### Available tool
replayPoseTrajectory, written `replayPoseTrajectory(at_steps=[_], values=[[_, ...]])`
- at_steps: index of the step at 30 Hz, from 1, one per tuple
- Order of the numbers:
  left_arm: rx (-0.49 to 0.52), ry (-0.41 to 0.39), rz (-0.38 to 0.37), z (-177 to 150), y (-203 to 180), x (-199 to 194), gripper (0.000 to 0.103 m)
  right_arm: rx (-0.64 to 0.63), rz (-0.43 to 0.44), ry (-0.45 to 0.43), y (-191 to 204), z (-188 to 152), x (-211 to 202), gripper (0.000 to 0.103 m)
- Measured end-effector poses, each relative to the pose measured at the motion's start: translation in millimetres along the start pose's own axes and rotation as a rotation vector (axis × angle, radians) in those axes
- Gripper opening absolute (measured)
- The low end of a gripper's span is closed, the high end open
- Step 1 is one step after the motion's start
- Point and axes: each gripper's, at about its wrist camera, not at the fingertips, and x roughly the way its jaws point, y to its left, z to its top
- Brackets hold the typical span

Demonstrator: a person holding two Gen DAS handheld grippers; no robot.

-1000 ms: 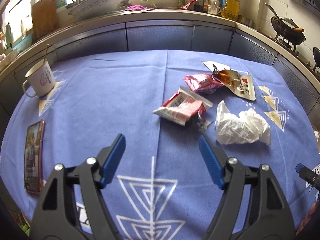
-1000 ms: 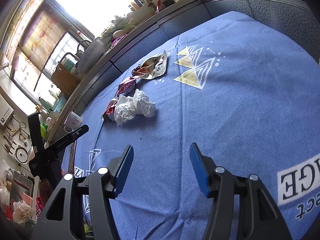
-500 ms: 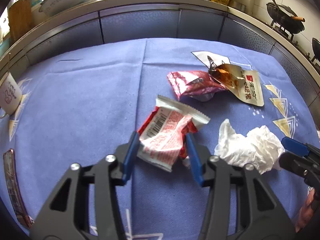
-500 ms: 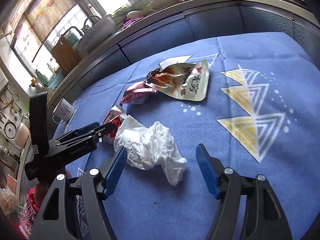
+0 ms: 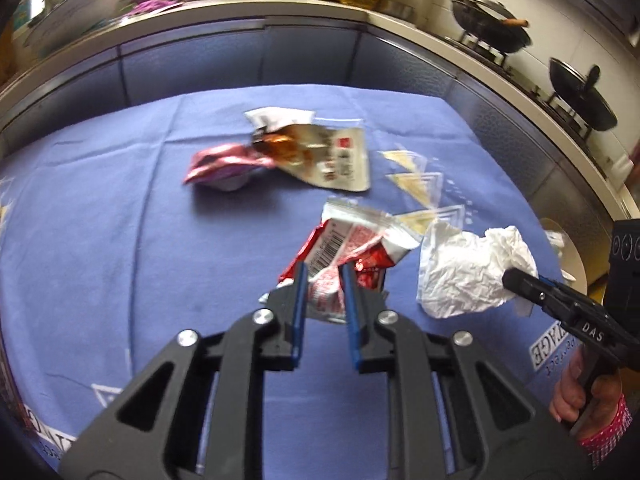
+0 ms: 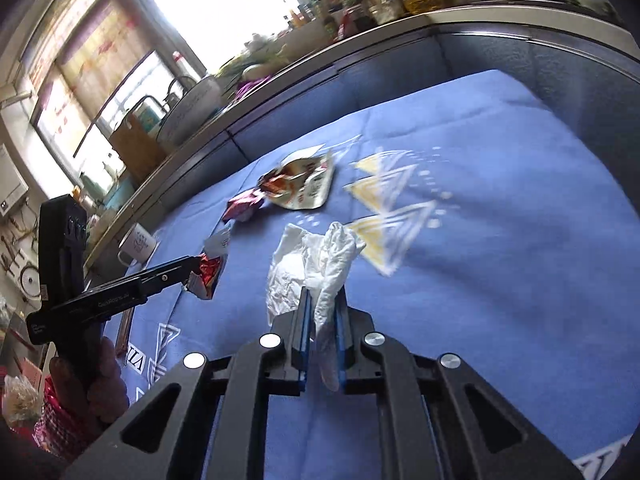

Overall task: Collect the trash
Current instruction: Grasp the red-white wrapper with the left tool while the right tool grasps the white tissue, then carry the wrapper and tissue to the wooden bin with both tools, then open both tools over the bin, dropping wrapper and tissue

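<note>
- Blue cloth [image 5: 120, 220], woven, creased and printed with pale yellow and white triangles, covers the worktop across the middle of both views.
- Behind it, along the upper edge of the left wrist view, runs a steel-edged kitchen counter [image 5: 312, 12] over dark blue panels, crowded with bottles, a big white basin and greens.
- At the upper right of that view two black woks [image 5: 490, 28] sit on a stove.
- Bright windows [image 6: 120, 52] fill the upper left of the right wrist view, with a white enamel mug [image 6: 138, 244] on the cloth's far edge below them.
- The left gripper [image 5: 324, 276], black-framed with blue pads, is clamped on a crinkled red-and-white snack wrapper [image 5: 352, 240] bearing a barcode, right of centre.
- The right gripper [image 6: 322, 300] pinches a crumpled white tissue [image 6: 316, 256], soft and wrinkled, at mid-frame.
- A glossy magenta foil wrapper [image 5: 220, 164] lies on the cloth above centre of the left wrist view.
- Just beside it on the right, touching, lies a torn, flat silver pouch [image 5: 332, 156] with red print and brown residue.
</note>
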Motion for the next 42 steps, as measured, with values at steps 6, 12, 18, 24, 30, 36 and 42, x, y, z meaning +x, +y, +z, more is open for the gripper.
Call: replayPoseTrajectory(at_steps=[6,12,18,24,30,36,42], values=[[0.211,0.03,-0.187,39,-146,30,0.016,0.18,-0.179,-0.244,-103,-5,-113,0.01],[0.433,0.056,-0.31,51,-305,75,0.016,0.384,-0.336,-0.386,-205,-25,-184,0.01],[0.549,0.114,-0.332,38,-401,123,0.017,0.466,-0.4,-0.392,-265,-32,-186,0.01],[0.596,0.204,-0.283,5,-426,161,0.047,0.495,-0.412,-0.314,-295,-28,-159,0.022],[0.591,0.222,-0.24,0,-423,169,0.06,0.45,-0.452,-0.399,-285,-37,-169,0.075],[0.525,0.15,-0.3,18,-408,133,0.063,0.487,-0.445,-0.481,-268,-48,-194,0.075],[0.474,0.087,-0.338,24,-381,93,0.063,0.466,-0.414,-0.523,-233,-49,-206,0.075]])
